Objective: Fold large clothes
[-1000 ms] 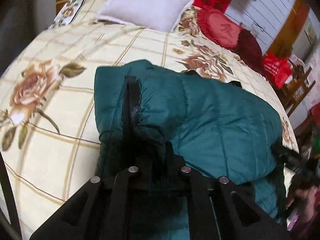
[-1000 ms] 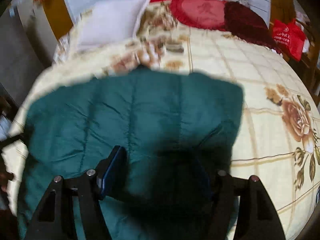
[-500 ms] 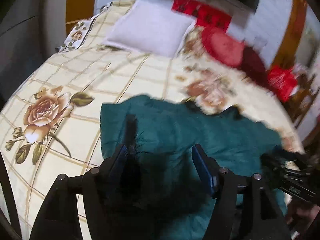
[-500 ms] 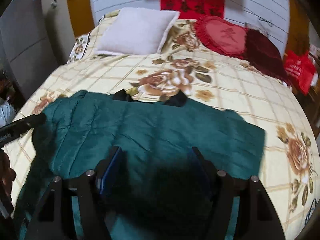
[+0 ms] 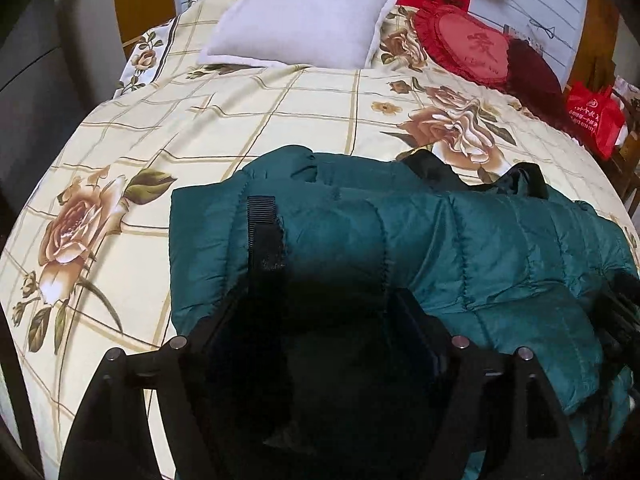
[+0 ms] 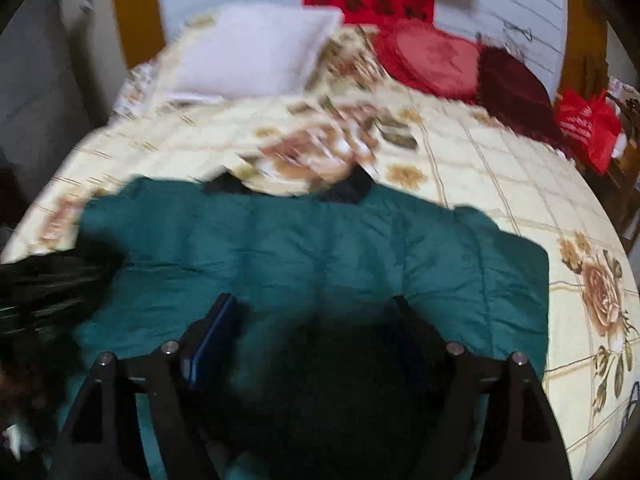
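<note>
A teal quilted jacket [image 5: 480, 248] lies folded across the near part of the bed, with its black collar [image 5: 520, 178] at the far edge and a black fastening strip [image 5: 262, 232] on the left fold. My left gripper [image 5: 316, 316] hovers over the left fold. Its jaws are opening, and no cloth is pinched between its pads. In the right wrist view the jacket [image 6: 320, 248] spreads flat. My right gripper [image 6: 316, 316] hangs above its near edge with its jaws opening and nothing gripped. Each gripper shows dark at the edge of the other's view.
The bed wears a cream floral checked cover [image 5: 240, 120]. At its head lie a white pillow [image 5: 304, 16], a red heart cushion [image 5: 468, 44] and a dark red cushion [image 5: 532, 68]. A red bag [image 5: 596, 116] stands off the bed's right side.
My left gripper has let go of the jacket's folded edge, opened wide and drawn back. The fold now rests flat on the jacket. My right gripper has pulled back from the cloth too.
</note>
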A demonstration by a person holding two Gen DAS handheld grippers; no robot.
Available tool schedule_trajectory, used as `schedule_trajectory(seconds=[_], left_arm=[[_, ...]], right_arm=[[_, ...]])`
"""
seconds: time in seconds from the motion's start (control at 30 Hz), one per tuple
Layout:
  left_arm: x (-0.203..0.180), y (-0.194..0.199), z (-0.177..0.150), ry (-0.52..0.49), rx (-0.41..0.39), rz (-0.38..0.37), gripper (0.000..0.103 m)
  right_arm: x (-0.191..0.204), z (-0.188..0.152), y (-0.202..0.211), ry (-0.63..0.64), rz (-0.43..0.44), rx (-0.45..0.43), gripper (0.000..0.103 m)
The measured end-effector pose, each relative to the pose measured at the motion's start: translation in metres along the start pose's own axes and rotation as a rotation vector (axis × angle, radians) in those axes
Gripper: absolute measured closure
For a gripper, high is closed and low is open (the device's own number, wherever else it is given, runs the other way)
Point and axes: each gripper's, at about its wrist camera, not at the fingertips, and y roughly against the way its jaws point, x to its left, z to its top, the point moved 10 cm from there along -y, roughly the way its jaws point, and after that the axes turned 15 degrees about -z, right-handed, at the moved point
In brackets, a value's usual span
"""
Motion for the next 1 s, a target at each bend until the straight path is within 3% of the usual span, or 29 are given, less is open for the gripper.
schedule_trajectory(seconds=[0.1,0.2,0.33,0.4,0.5,0.67,0.8,1.0], left_arm=[[-0.001,0.0,0.0,-0.002,-0.012,0.006,0.031],[-0.001,0.0,0.0,0.002,-0.014,0.0,0.029],[0.0,-0.001,0.0,0.001,-0.011,0.001,0.029],[-0.001,-0.001,0.0,0.003,-0.012,-0.002,0.029],[-0.001,-0.002,0.0,0.007,-0.016,-0.008,0.028],[-0.001,-0.003,0.0,0.004,-0.025,-0.008,0.027],[-0.002,-0.005,0.001,-0.002,-0.033,-0.012,0.024],[-0.002,-0.006,0.001,-0.008,-0.038,-0.003,0.023]], right_arm=[[0.009,-0.014,0.005,0.066,-0.028,0.009,0.022],[0.016,-0.041,-0.02,0.097,-0.042,0.067,0.021],[0.014,-0.036,-0.012,0.091,-0.005,0.08,0.021],[-0.001,-0.026,0.002,0.053,0.016,0.045,0.021],[-0.036,-0.016,0.009,0.014,-0.061,-0.005,0.021],[-0.099,-0.019,-0.023,-0.102,-0.167,0.062,0.021],[-0.103,-0.032,-0.056,-0.087,-0.177,0.101,0.02],[-0.103,-0.032,-0.04,-0.05,-0.217,0.097,0.019]])
